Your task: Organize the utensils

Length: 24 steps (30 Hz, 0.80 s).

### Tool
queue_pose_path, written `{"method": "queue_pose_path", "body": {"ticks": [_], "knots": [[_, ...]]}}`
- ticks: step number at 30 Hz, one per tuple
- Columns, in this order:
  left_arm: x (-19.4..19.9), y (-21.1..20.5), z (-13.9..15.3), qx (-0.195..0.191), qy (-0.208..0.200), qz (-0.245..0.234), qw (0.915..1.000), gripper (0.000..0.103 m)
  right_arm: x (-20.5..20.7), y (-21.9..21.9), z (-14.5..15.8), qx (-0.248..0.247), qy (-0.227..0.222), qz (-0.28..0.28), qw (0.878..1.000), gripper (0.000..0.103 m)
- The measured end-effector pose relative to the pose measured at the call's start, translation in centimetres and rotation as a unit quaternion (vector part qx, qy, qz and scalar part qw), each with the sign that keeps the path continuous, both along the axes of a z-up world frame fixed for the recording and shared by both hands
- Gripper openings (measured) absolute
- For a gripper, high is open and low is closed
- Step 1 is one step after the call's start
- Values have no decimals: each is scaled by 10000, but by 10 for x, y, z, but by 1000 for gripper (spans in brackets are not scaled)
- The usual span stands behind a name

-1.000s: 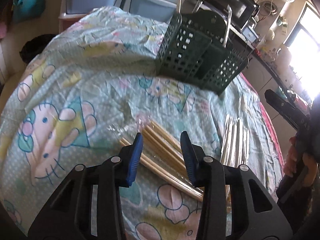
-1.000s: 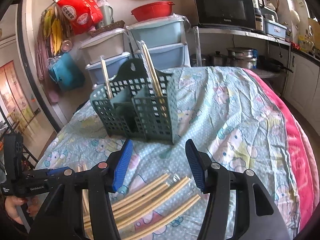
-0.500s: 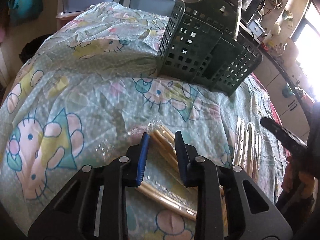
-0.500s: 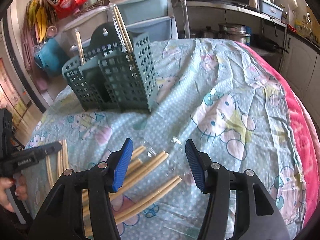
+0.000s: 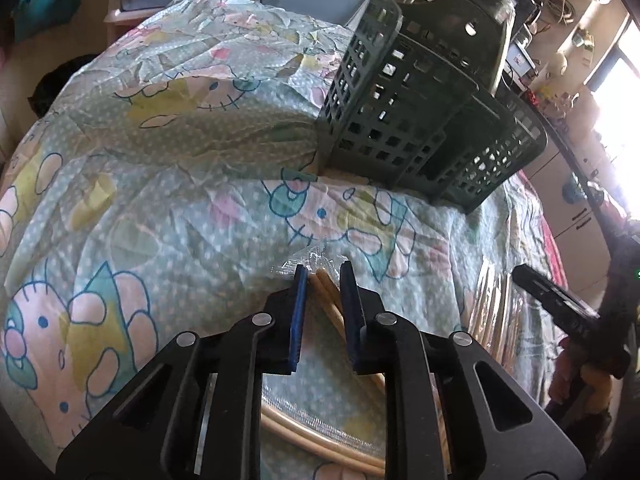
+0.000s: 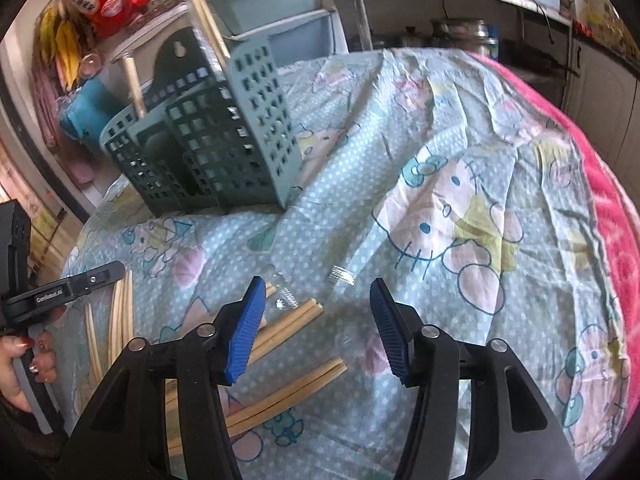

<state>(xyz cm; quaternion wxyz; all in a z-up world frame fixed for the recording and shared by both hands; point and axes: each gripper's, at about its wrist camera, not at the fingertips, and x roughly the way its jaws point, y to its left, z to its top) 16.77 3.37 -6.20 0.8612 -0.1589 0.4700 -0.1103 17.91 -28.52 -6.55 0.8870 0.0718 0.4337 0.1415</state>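
A green slotted utensil caddy (image 5: 420, 120) stands on the cartoon-print cloth; it also shows in the right wrist view (image 6: 216, 140) with chopsticks standing in it. Wrapped pairs of bamboo chopsticks (image 6: 288, 320) lie on the cloth. My left gripper (image 5: 324, 276) has its jaws nearly closed around the ends of one wrapped chopstick pair (image 5: 326, 288). My right gripper (image 6: 318, 292) is open and empty, hovering above the chopstick ends. A second wrapped pair (image 6: 296, 384) lies below it.
More wrapped chopsticks (image 5: 496, 308) lie at the right of the left wrist view, by the other hand-held gripper (image 5: 552, 304). Plastic drawers (image 6: 280, 20) stand behind the table. A pink blanket (image 6: 612, 168) edges the right side.
My left gripper has moved forward and closed from wide open to gripping the chopstick ends. My right gripper has dropped lower and nearer the chopsticks, still open.
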Motion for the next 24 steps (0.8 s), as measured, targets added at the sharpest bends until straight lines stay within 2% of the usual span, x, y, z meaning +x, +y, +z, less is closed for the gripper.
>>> {"method": "queue_pose_path", "body": {"ticks": [3, 4, 5, 7, 14, 24], "knots": [[5, 8, 1, -182, 30, 23, 9998, 11, 7, -5, -6, 198, 157, -103, 9996, 39], [6, 10, 1, -253, 45, 28, 9997, 11, 9, -7, -8, 246, 183, -149, 9994, 32], [8, 14, 0, -358, 80, 33, 9993, 11, 11, -8, -9, 263, 184, -182, 9993, 29], [10, 20, -1, -458, 116, 61, 9989, 10, 13, -10, -9, 331, 177, -216, 9991, 13], [15, 38, 4, -747, 84, 100, 9971, 5, 13, -12, 5, 472, -105, -235, 9986, 7], [8, 43, 43, -657, -474, 73, 9967, 5, 3, -2, 59, 546, -852, 23, 9949, 6]]}}
